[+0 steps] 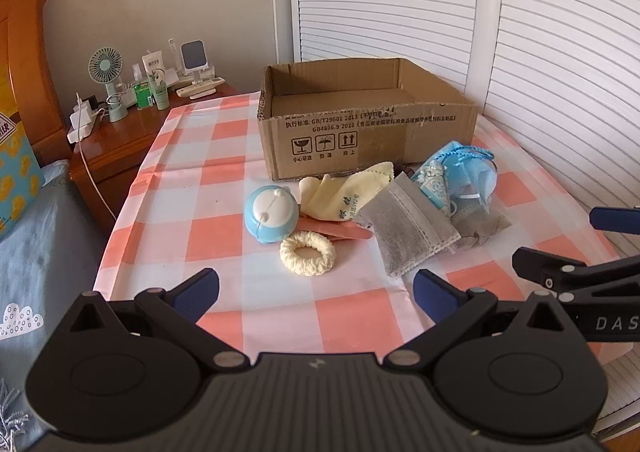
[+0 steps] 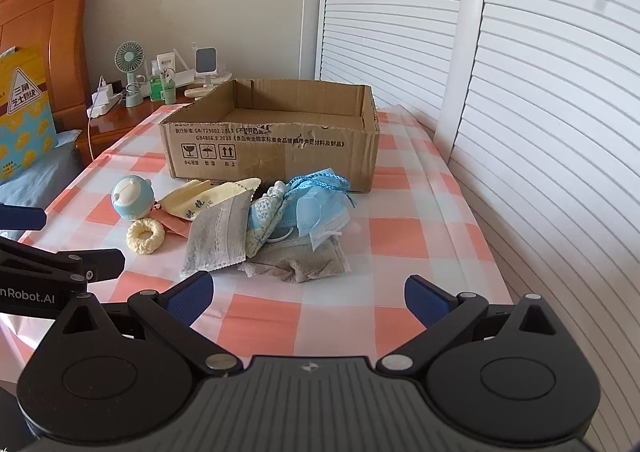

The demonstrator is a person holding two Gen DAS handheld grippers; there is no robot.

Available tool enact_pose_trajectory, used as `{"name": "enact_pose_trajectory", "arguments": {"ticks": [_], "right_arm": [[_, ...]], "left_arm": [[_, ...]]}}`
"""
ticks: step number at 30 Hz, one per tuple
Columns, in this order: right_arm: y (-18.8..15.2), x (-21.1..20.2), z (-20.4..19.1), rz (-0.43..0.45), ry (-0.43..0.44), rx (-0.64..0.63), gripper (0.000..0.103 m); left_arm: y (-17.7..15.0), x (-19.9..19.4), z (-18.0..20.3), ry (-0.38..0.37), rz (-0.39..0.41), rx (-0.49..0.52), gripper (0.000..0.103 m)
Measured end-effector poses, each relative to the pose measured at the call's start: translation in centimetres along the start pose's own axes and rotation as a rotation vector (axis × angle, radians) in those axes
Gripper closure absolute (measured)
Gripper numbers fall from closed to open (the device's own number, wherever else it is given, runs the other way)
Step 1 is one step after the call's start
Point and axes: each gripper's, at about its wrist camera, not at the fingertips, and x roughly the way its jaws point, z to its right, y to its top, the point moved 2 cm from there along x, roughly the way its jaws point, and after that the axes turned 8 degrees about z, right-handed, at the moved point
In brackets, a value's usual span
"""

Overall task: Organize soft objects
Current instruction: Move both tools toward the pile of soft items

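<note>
Waiting over the checked table (image 1: 208, 180), the left gripper (image 1: 316, 292) & right gripper (image 2: 308, 298) both gape wide w/ nothing held. The cardboard box (image 1: 360, 140) looks empty, so the whole job is left: the soft pile (image 2: 264, 224) (masks, cloths, ring, blue ball) lies just in front of it. Box print reads "GB/T29601 2013".

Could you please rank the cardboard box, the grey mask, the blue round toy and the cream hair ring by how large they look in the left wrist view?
1. cardboard box
2. grey mask
3. blue round toy and cream hair ring: too alike to rank.
</note>
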Motion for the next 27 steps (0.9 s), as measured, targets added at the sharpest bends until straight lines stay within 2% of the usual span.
{"name": "enact_pose_trajectory", "arguments": {"ticks": [6, 15, 27], "right_arm": [[-0.1, 0.6, 0.1, -0.002, 0.010, -0.016, 0.000], [-0.4, 2.0, 0.1, -0.022, 0.022, -0.042, 0.000], [-1.0, 4.3, 0.7, -0.066, 0.036, -0.024, 0.000]], "left_arm": [[0.0, 1.2, -0.6, 0.007, 0.006, 0.008, 0.000], [-1.1, 4.4, -2.0, 0.011, -0.053, -0.007, 0.000], [-1.9, 7.8, -2.1, -0.037, -0.113, -0.050, 0.000]]}}
